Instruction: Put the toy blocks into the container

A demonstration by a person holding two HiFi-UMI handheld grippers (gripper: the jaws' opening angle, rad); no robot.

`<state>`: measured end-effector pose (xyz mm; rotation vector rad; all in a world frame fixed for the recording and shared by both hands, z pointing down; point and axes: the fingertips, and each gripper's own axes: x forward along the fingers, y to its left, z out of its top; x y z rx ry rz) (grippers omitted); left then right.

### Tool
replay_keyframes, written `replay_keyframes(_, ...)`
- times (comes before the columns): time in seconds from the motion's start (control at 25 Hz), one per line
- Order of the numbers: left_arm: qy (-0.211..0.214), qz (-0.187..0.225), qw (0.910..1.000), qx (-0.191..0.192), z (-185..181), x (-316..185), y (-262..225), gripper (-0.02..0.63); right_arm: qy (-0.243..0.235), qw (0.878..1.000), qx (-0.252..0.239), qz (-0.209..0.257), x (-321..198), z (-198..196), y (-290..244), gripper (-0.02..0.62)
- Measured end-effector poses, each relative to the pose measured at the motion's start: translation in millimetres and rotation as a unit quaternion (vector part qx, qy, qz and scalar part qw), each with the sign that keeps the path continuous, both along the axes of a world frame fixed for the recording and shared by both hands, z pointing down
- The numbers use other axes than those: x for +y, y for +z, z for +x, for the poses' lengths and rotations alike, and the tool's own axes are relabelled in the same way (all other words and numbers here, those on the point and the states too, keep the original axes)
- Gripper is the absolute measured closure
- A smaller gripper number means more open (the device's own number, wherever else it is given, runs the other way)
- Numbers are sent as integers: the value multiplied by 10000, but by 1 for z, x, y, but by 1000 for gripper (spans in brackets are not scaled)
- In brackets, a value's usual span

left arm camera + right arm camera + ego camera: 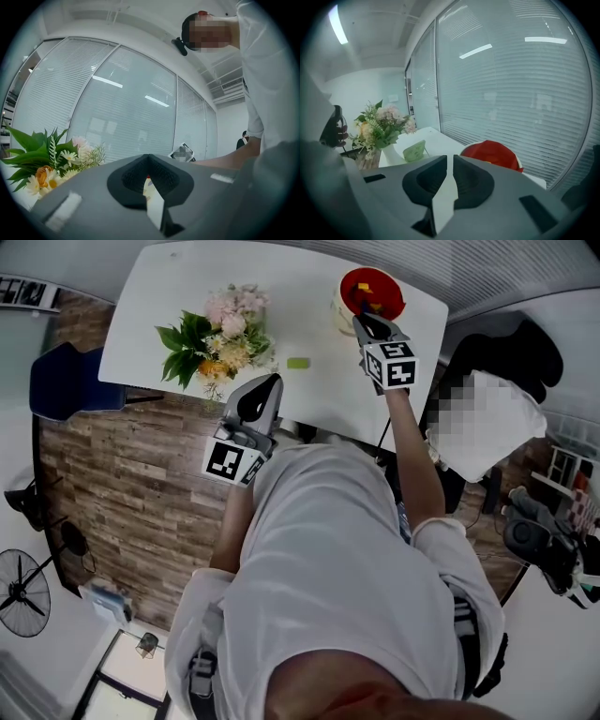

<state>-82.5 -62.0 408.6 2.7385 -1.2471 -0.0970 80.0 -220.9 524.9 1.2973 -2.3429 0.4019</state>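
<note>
While red itself, container [394, 298] with yellow block [365, 286].

Bright, even window light; fisheye edges dark, foreground perhaps soft.

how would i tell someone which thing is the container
Find the white table. At its right end, across from the flower bouquet, the container sits at the tip of the right gripper. It is the only round red thing, with yellow pieces inside.

Office meeting room
Blinds [525, 108] are covering glass partitions [131, 108]; strip lights [337, 23] are glowing above a white table [187, 315].
</note>
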Motion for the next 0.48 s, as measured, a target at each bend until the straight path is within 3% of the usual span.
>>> replay_keyframes(0.48, -107, -30, 9999, 21, -11, 5, 2, 620, -507, 9987, -5, -6, 28, -43, 16, 592)
